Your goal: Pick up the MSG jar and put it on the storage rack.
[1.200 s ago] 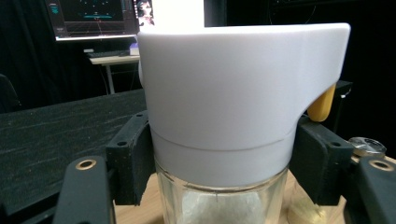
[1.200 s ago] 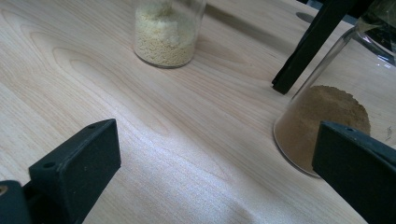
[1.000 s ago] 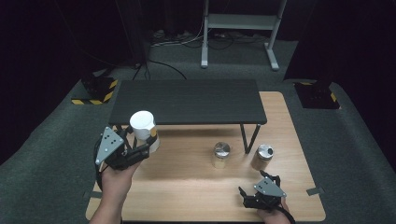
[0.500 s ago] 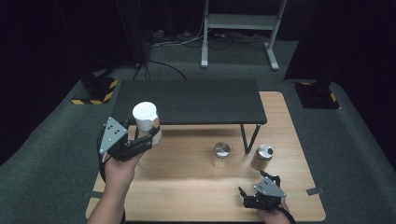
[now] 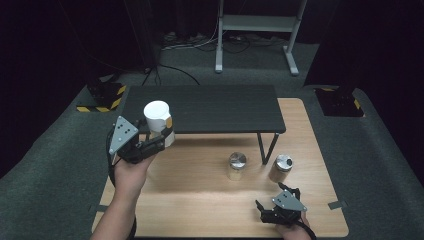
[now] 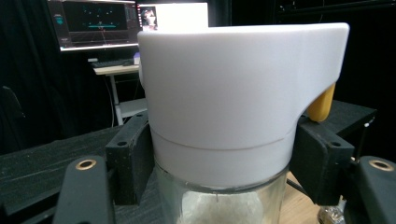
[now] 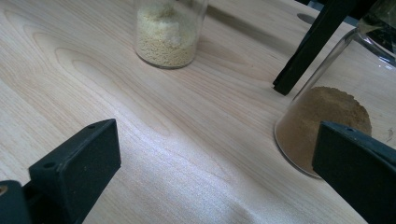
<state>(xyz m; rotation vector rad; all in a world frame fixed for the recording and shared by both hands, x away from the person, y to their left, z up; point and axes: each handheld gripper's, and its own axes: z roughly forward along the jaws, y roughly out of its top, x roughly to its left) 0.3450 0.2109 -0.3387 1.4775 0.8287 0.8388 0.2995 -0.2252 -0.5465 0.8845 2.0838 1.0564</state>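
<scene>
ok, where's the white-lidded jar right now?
In the high view the jar sits at the left, clamped in the left gripper and raised by the front-left corner of the black shelf, well left of the two jars on the table.

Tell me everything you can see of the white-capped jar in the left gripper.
The jar has a clear glass body with pale, whitish contents inside and a tall white plastic cap with a yellow-orange tab at one side. It stands upright, lifted off the wooden table, at the front left corner of the black shelf. The left gripper has its black jaws clamped on either side, just under the cap. Nothing else touches it.
</scene>
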